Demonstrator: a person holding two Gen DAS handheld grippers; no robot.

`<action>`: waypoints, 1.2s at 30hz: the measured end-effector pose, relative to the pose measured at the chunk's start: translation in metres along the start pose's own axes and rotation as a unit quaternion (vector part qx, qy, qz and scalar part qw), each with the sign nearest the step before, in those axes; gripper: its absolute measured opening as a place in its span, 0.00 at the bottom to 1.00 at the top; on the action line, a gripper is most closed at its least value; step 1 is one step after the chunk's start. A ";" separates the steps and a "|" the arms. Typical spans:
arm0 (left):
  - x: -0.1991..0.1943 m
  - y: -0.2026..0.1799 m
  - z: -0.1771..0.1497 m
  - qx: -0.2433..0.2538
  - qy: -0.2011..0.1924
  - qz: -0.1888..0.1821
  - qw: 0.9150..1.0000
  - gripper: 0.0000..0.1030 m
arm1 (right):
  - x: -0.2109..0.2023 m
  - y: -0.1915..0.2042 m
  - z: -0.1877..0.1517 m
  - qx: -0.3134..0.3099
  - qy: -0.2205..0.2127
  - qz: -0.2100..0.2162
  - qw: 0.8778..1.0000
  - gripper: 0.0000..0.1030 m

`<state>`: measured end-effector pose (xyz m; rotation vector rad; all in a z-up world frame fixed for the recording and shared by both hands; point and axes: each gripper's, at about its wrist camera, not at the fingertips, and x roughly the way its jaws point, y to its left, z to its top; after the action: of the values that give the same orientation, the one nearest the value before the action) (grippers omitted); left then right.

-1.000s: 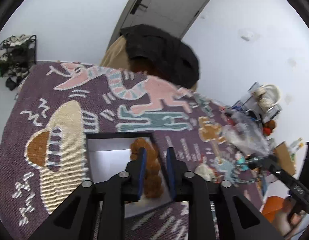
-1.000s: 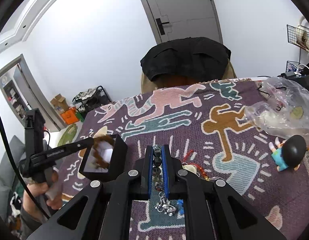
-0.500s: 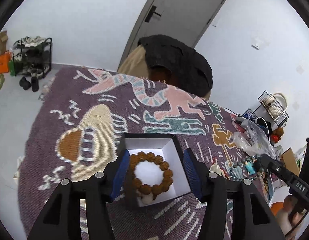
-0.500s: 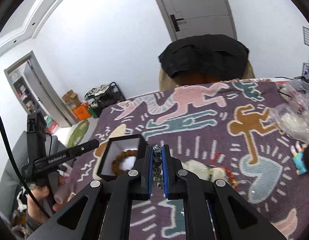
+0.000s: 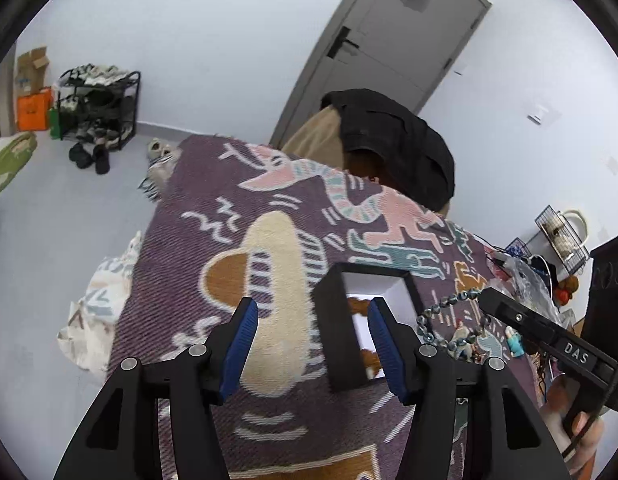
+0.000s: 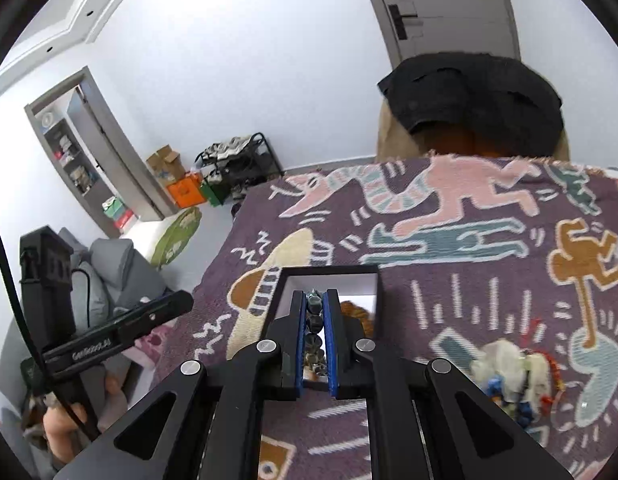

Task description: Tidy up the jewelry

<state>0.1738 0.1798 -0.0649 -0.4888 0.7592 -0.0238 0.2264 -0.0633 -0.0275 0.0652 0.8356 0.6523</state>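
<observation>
A black box (image 5: 336, 340) with a white lining stands on the patterned purple cloth (image 5: 197, 280). A brown bead bracelet (image 5: 356, 304) lies inside it. My left gripper (image 5: 313, 340) is open, its fingers straddling the box's left wall without pressing on it. My right gripper (image 6: 316, 300) is shut on a dark bead bracelet (image 6: 315, 310) and hovers over the box (image 6: 329, 270), with the brown bracelet (image 6: 359, 312) just to its right. In the left wrist view the dark bracelet (image 5: 441, 314) hangs in a loop from the right gripper's tip at the box's right side.
A heap of loose jewelry (image 6: 509, 372) lies on the cloth to the right of the box. A crumpled plastic bag (image 5: 525, 280) and small items sit at the far right. A chair draped with a black jacket (image 5: 397, 148) stands behind the table.
My left gripper opened, left the brown bracelet in the box and drew back to the left. My right gripper carried the dark bracelet leftward to above the box.
</observation>
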 end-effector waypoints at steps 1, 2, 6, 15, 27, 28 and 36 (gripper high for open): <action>0.000 0.004 0.000 -0.004 0.000 0.002 1.000 0.57 | 0.005 0.002 0.001 0.000 0.003 0.001 1.000 0.09; 0.000 0.008 0.000 -0.008 0.000 0.003 1.000 0.57 | 0.009 0.004 0.002 -0.002 0.006 0.002 1.000 0.10; -0.002 0.013 0.000 -0.023 -0.001 0.001 1.000 0.57 | 0.015 0.012 0.002 -0.015 0.010 0.022 1.000 0.31; 0.003 -0.012 -0.003 -0.011 0.003 -0.022 1.000 0.57 | -0.025 -0.019 -0.020 0.024 -0.021 0.004 0.999 0.59; 0.007 -0.080 -0.017 0.047 0.002 -0.043 0.998 0.80 | -0.095 -0.106 -0.058 0.118 -0.069 -0.040 0.990 0.60; 0.008 -0.086 -0.019 0.051 0.003 -0.045 0.998 0.80 | -0.100 -0.114 -0.062 0.124 -0.072 -0.043 0.989 0.60; 0.016 -0.133 -0.035 0.094 0.013 -0.068 0.993 0.80 | -0.126 -0.159 -0.088 0.161 -0.082 -0.063 0.982 0.60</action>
<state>0.1829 0.0437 -0.0391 -0.3606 0.7398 -0.2262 0.1841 -0.2787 -0.0510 0.3528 0.7731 0.3825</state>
